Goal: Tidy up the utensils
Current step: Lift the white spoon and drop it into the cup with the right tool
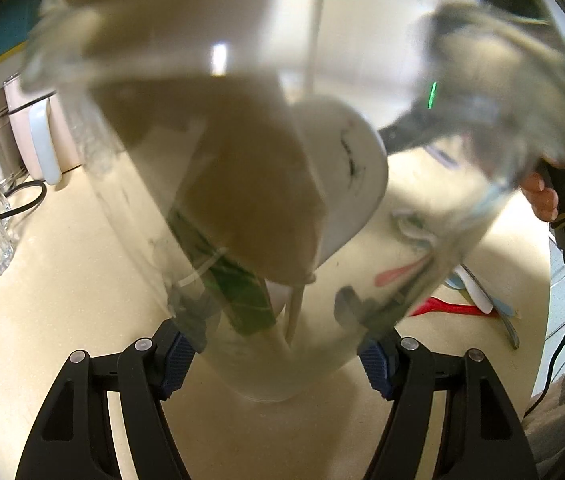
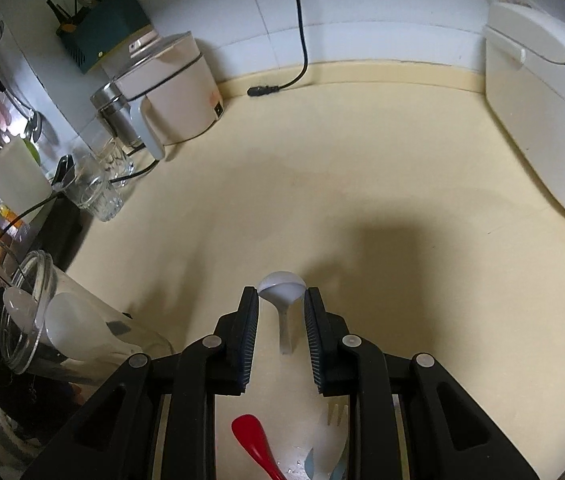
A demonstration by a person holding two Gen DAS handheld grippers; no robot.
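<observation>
My left gripper (image 1: pixel 274 354) is shut on a clear glass jar (image 1: pixel 266 184), tilted, with wooden and white utensils (image 1: pixel 346 184) inside. The jar also shows in the right wrist view (image 2: pixel 62 332) at lower left. My right gripper (image 2: pixel 281 332) is open, its fingers on either side of a white spoon (image 2: pixel 282 296) that lies on the cream counter. A red spoon (image 2: pixel 254 448), a white fork (image 2: pixel 332 440) and a pale blue utensil (image 2: pixel 309 465) lie under the gripper. The red spoon (image 1: pixel 454 307) shows in the left wrist view too.
A pink-white appliance (image 2: pixel 174 92) with a steel pot stands at the back left, drinking glasses (image 2: pixel 98 188) beside it. A black cable plug (image 2: pixel 262 90) lies by the wall. A white box appliance (image 2: pixel 542 112) stands at the right.
</observation>
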